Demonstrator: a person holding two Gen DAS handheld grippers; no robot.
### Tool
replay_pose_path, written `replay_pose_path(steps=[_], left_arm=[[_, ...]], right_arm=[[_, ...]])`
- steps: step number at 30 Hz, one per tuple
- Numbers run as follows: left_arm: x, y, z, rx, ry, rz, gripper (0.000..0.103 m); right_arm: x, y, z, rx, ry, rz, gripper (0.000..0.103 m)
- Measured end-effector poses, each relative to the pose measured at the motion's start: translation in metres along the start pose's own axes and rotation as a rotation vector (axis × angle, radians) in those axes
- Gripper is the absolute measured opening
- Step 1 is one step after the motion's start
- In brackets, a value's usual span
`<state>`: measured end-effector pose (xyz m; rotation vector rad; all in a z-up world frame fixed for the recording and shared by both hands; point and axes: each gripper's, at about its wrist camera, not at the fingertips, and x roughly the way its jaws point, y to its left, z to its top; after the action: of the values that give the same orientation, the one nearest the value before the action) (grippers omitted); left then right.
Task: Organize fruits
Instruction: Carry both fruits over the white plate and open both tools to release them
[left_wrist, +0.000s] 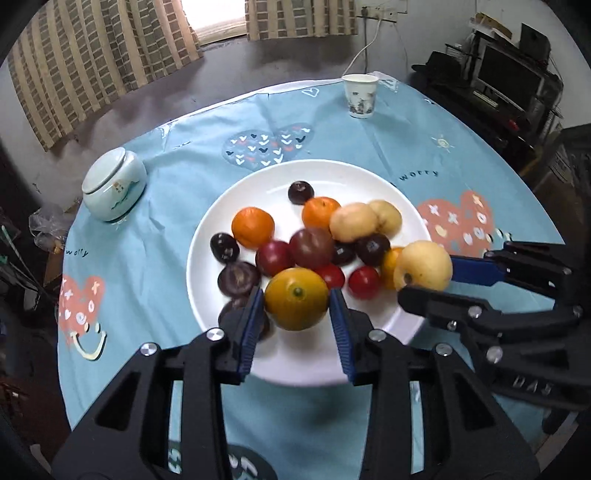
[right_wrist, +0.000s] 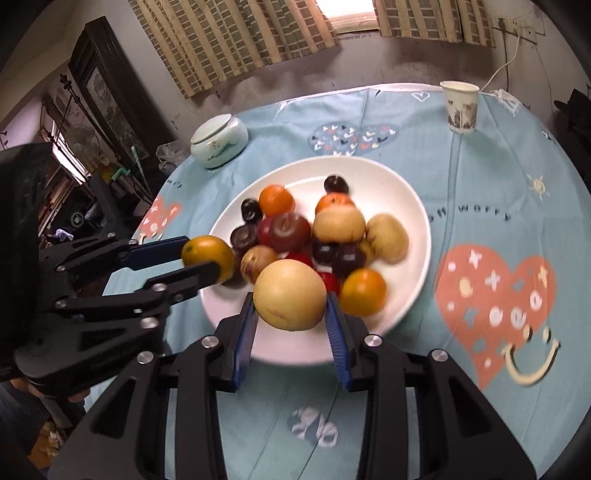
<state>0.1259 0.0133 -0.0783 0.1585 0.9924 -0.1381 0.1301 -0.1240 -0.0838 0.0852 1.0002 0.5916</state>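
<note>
A white plate on the blue tablecloth holds several fruits: oranges, dark plums, red tomatoes and pale yellow pears. My left gripper is shut on a yellow-orange citrus fruit over the plate's near rim. My right gripper is shut on a pale yellow pear, also above the near rim. In the left wrist view the right gripper comes in from the right with the pear. In the right wrist view the left gripper enters from the left, holding the citrus fruit.
A pale green lidded jar stands on the left of the table, and a paper cup at the far edge. The same jar and cup show in the right wrist view. Dark furniture surrounds the round table.
</note>
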Motion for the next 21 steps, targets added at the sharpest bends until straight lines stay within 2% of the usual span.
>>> replay_pose_path(steps=[6, 10, 13, 15, 17, 19, 20, 21], left_arm=[[0.029, 0.010, 0.019, -0.041, 0.044, 0.062, 0.038], [0.037, 0.017, 0.017, -0.049, 0.056, 0.096, 0.038], [0.035, 0.020, 0.017, -0.062, 0.045, 0.108, 0.043], [0.032, 0.023, 0.018, -0.074, 0.036, 0.116, 0.053], [0.029, 0.024, 0.019, -0.073, 0.028, 0.123, 0.055], [0.024, 0.024, 0.019, -0.079, 0.023, 0.123, 0.055], [0.022, 0.024, 0.019, -0.082, 0.019, 0.124, 0.056], [0.020, 0.024, 0.019, -0.083, 0.017, 0.125, 0.057]], right_arm=[[0.029, -0.009, 0.024, -0.013, 0.029, -0.042, 0.037], [0.043, -0.011, 0.035, -0.010, 0.068, -0.023, 0.038], [0.044, -0.010, 0.042, -0.008, 0.067, -0.025, 0.041], [0.041, -0.009, 0.045, -0.014, 0.055, -0.025, 0.041], [0.035, -0.009, 0.047, -0.019, 0.042, -0.016, 0.041], [0.026, -0.009, 0.048, -0.015, 0.021, -0.015, 0.057], [0.020, -0.010, 0.048, -0.003, 0.000, -0.014, 0.068], [0.015, -0.010, 0.049, 0.003, -0.017, -0.007, 0.068]])
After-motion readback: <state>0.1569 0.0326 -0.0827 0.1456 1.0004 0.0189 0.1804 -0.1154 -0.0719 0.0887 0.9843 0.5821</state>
